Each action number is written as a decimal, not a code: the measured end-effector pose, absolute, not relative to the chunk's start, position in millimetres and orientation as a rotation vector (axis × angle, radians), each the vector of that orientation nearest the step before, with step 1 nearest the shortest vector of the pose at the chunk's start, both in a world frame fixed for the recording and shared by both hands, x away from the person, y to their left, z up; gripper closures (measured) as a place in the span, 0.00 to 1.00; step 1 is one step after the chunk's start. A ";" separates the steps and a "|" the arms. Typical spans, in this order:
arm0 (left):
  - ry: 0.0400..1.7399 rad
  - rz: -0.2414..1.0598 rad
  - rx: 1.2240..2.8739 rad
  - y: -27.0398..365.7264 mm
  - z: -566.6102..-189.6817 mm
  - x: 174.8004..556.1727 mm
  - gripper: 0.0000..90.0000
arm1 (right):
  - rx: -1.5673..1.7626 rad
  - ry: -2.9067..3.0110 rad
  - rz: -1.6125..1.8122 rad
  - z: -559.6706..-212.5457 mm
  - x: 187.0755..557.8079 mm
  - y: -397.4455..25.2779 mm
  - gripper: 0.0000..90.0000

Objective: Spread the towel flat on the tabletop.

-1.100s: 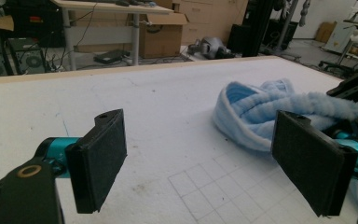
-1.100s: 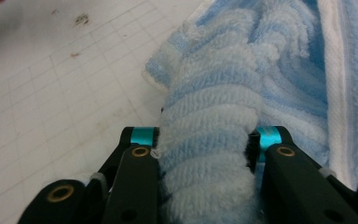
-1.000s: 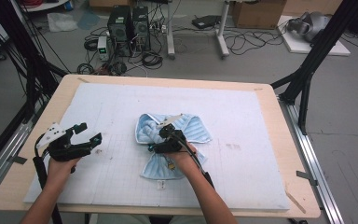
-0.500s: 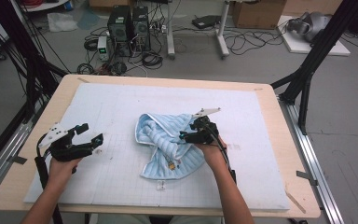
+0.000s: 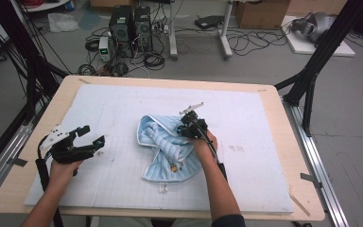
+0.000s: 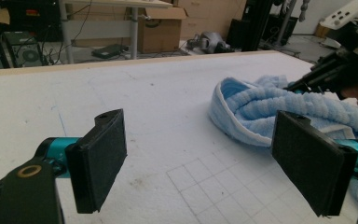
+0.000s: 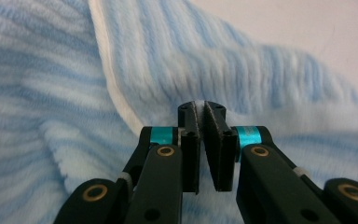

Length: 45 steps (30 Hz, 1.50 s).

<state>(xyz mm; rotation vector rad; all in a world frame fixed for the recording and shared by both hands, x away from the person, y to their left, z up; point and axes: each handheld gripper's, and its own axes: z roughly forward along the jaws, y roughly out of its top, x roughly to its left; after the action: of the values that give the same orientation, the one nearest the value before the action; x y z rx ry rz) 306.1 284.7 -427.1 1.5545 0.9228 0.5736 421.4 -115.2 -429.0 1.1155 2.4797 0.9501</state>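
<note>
Towel (image 5: 168, 144): light blue, striped, bunched and partly folded over itself near the middle of the mat (image 5: 123, 109). A white hem runs along its left fold. A small tag shows on its lower part in the high view.

Right gripper (image 5: 189, 127): you hold it at the towel's upper right edge, your hand resting on the cloth. In the right gripper view (image 7: 204, 112) its jaws are pressed together at the tips on a fold of towel, with striped pile on all sides.

Left gripper (image 5: 90, 137): you hold it over the left side of the mat, well apart from the towel. Its jaws stand wide apart with nothing between them. In the left gripper view (image 6: 200, 158) both pads face each other above the mat's printed grid, and the towel (image 6: 279, 107) lies ahead and to the right.

Mat: white, covers most of the table (image 5: 293, 142); faint grid lines show on it.

Floor beyond the table: computer cases (image 5: 131, 26), loose cables and cardboard boxes.
</note>
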 end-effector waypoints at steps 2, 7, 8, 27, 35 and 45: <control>0.922 0.575 1.552 284.1 -427.0 306.2 0.21 | 1.093 2.457 0.969 -422.7 427.6 -108.5 0.95; 0.923 0.573 1.552 285.5 -427.3 306.4 0.21 | 1.113 2.364 1.092 -407.1 447.1 -94.1 0.95; 0.923 0.573 1.552 285.5 -427.3 306.4 0.21 | 1.130 2.338 1.109 -404.3 451.0 -91.0 0.95; 0.924 0.569 1.567 285.7 -429.0 305.1 0.22 | 1.243 2.156 1.144 -389.1 433.0 -139.0 0.54; 0.926 0.570 1.565 284.9 -428.5 305.3 0.22 | 1.279 2.272 1.061 -415.7 402.4 -180.7 0.46; 0.918 0.566 1.575 282.2 -428.8 305.2 0.22 | 1.153 2.403 0.862 -434.4 394.4 -175.8 0.95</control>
<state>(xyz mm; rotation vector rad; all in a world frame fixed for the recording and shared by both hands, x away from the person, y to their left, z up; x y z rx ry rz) 305.2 282.2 -428.8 1.5751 0.9182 0.5665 394.4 -175.8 -434.4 1.1529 2.4029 0.8620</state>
